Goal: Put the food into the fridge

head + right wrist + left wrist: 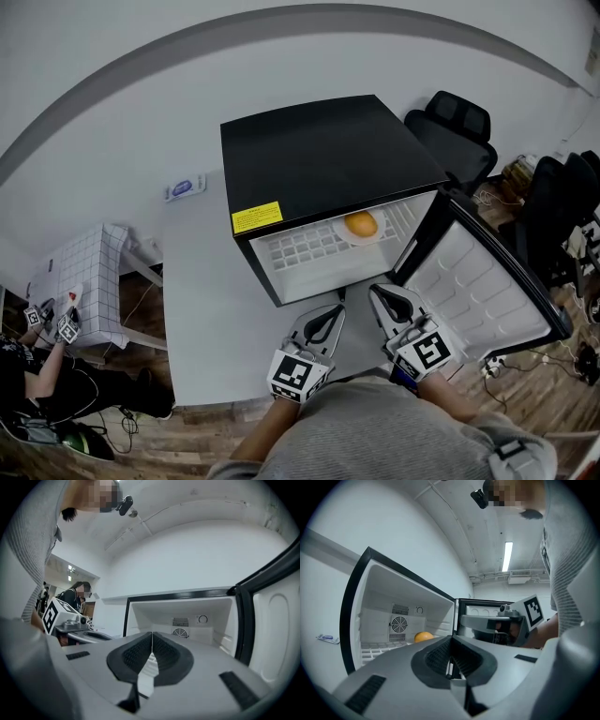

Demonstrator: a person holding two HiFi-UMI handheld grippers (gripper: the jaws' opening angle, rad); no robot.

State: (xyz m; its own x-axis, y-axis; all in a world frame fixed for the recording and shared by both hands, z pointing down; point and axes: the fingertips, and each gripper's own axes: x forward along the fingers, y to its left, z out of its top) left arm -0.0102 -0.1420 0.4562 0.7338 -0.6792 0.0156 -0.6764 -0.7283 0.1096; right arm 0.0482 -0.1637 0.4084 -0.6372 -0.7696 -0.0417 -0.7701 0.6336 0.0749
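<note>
Shut tight and empty: left hand-held gripper (451,641) (335,311), grey plastic, dark ribbed pads pressed together with nothing between. Same for right hand-held gripper (152,637) (378,292), grey plastic, pads meeting in one thin seam, nothing held. Both side by side over the front part of the pale grey table (202,300), tips pointing at the open mouth of the small black fridge (328,159), just short of it and not touching.

Inside, white walls and a white grid shelf (300,251). On that shelf, toward the right, a round orange fruit (361,223) (423,636), seemingly on a pale round plate (339,231), well apart from both sets of jaws. On the back wall, a round fan grille (398,624) (180,633) and, in the right gripper view, a small dial (202,619).

White-lined fridge door (478,281) wide open to the right. Yellow rectangular label (257,217) on the fridge's front top edge.

Farther out: a small blue-and-white item (185,187) on the table by the wall, black office chairs (459,122) at the right, another person (37,375) low at the left.
</note>
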